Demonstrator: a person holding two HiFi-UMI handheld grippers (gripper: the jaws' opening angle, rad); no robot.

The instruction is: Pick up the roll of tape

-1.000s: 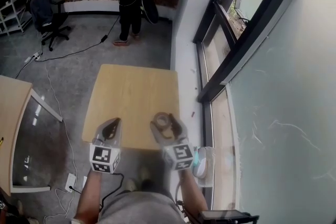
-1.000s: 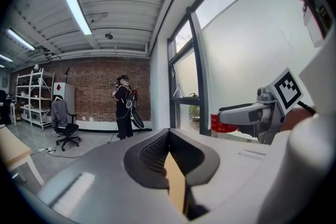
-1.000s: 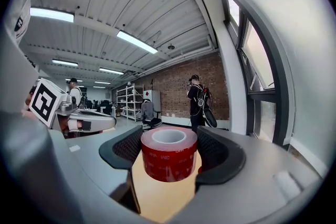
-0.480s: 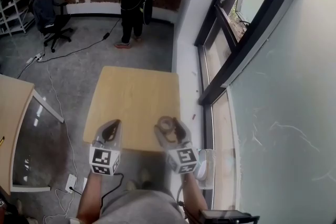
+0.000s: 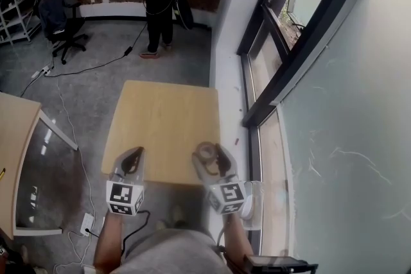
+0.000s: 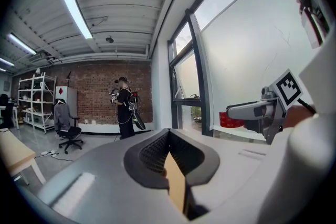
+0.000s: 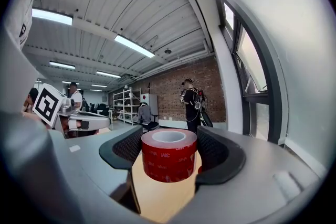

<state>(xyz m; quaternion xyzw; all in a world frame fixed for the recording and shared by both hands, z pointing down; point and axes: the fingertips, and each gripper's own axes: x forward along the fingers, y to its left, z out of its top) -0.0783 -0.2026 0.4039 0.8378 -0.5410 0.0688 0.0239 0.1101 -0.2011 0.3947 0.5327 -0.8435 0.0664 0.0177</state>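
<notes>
Overhead, the roll of tape (image 5: 205,152) sits at the near edge of the table (image 5: 160,119), between the right gripper's (image 5: 209,157) jaws; the left gripper (image 5: 132,161) hangs beside it. Left gripper view: jaws together, empty. Right gripper view: wide-set pads press both sides of the roll's red wall. It looks light, stiff and slick, so a grip across the outer wall suits it.

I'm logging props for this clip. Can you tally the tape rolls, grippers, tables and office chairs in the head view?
roll of tape: 1
Grippers: 2 (left gripper, right gripper)
Tables: 2 (near table, side table)
office chair: 1
Total: 6
</notes>
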